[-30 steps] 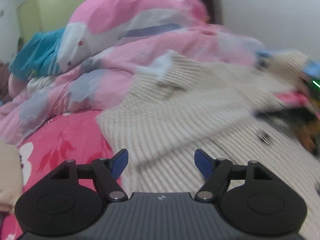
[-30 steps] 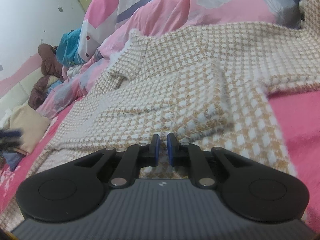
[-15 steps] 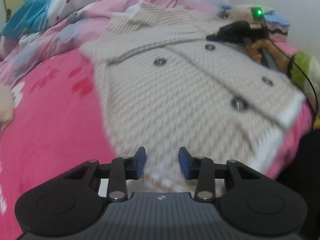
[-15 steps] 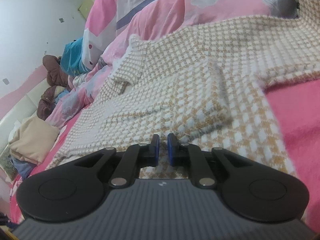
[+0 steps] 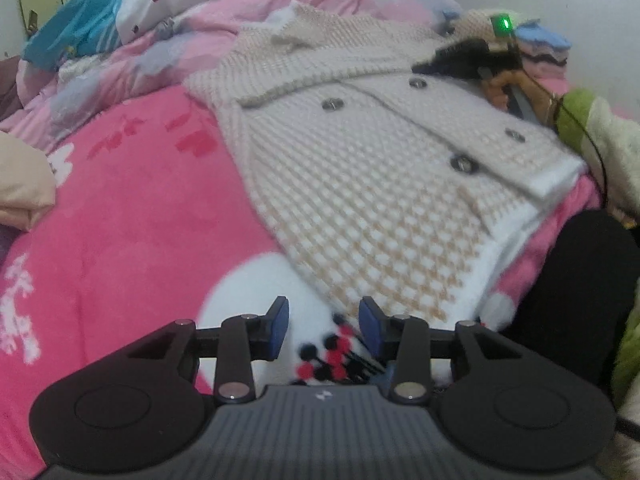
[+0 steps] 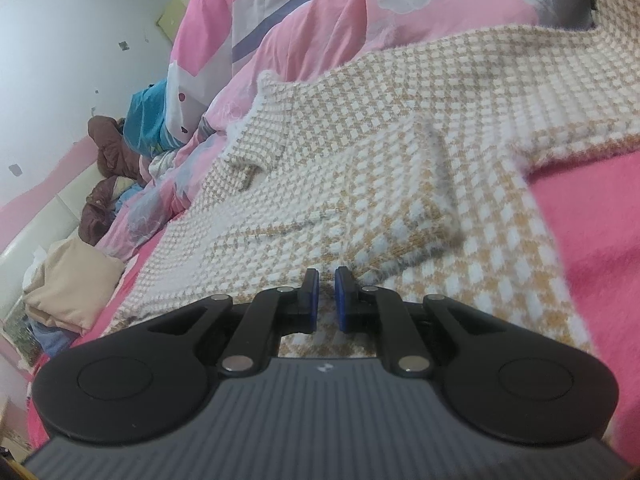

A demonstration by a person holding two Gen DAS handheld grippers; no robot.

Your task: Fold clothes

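checked knit cardigan [image 5: 360, 168] lies flat on pink bed cover [image 5: 132, 216], buttons up, collar toward pink quilt [image 5: 248, 12]. left gripper [image 5: 324, 330] at cardigan's lower hem corner, fingers apart, nothing gripped; hem looks just ahead of them, blurry. right gripper [image 6: 325, 300] low over cardigan near folded sleeve, fingers almost together, apparently nothing between. beige folded cloth [image 6: 68, 280] at bed edge.

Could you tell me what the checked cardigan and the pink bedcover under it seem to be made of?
Cardigan: apparently a thick, soft knit, going by its raised beige-and-white checks and fuzzy edges; its buttons look shiny, possibly metal. Bedcover: likely plush fleece, matte and fuzzy.
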